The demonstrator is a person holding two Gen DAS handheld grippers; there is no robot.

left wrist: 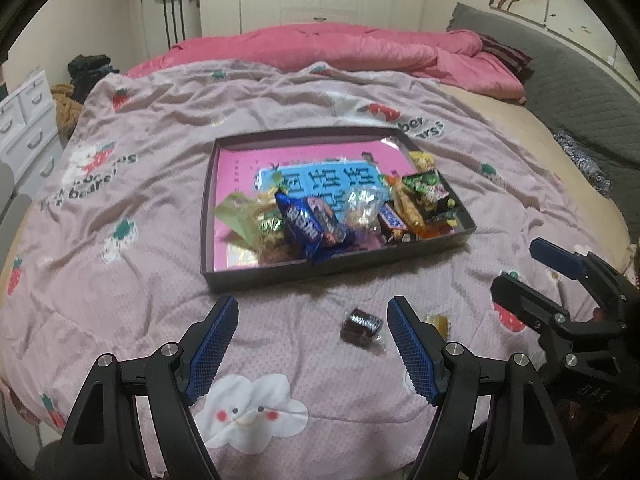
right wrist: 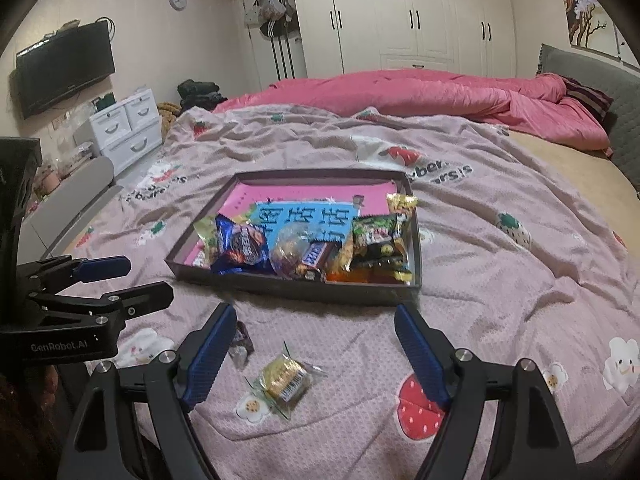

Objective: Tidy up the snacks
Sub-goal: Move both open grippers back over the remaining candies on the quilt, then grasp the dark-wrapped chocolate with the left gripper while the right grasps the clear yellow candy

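Left claw [left wrist: 312, 322] released, framing dark candy [left wrist: 361, 325] | right claw [right wrist: 314, 330] released, above gold-wrapped snack [right wrist: 283, 377] | both strays on bedspread [right wrist: 500, 312], just short of box tray [right wrist: 296, 288] | snacks piled at tray's near wall, likely dropped from front

We see the dark candy [right wrist: 241, 342] half hidden behind the right tool's finger [right wrist: 208, 354]. Snack names in the tray [right wrist: 280, 286] are too blurry.

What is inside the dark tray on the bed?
The tray holds a heap of wrapped snacks lying on a pink and blue printed sheet. The heap covers the sheet's near part.
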